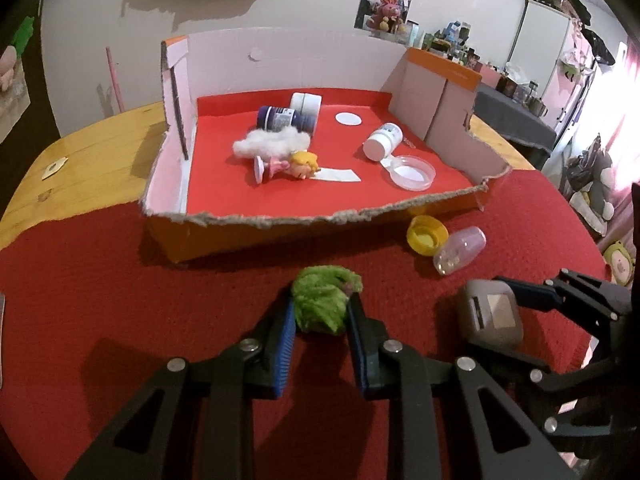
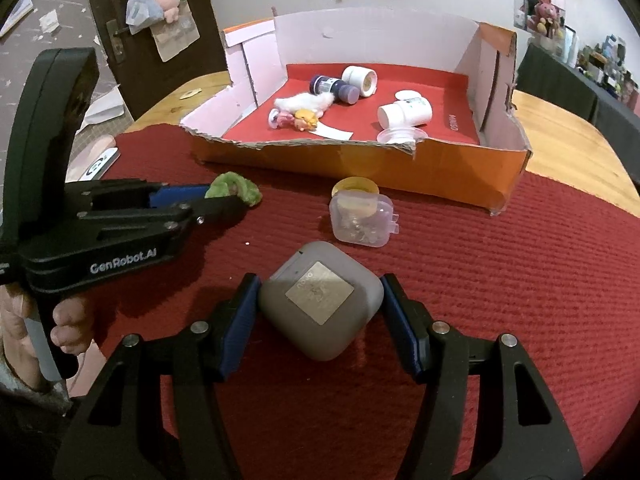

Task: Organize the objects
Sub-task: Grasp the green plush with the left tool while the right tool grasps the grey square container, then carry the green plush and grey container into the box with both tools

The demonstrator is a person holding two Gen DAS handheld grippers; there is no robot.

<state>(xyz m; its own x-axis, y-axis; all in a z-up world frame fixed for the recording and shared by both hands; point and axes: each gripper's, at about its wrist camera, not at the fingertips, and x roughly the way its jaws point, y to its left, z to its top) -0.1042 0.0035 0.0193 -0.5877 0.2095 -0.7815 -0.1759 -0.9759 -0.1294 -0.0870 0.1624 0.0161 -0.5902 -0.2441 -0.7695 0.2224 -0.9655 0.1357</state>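
Observation:
My left gripper is shut on a green fuzzy scrunchie on the red cloth; it also shows in the right wrist view. My right gripper is closed around a grey earbud case, its pads touching both sides; the case also shows in the left wrist view. An orange cardboard box with a red floor stands behind. It holds a doll figure, white cotton, a dark blue bottle and a white bottle.
A yellow cap and a small clear plastic case lie on the cloth in front of the box's right end. A clear lid and a white jar lie in the box. The wooden table extends on both sides.

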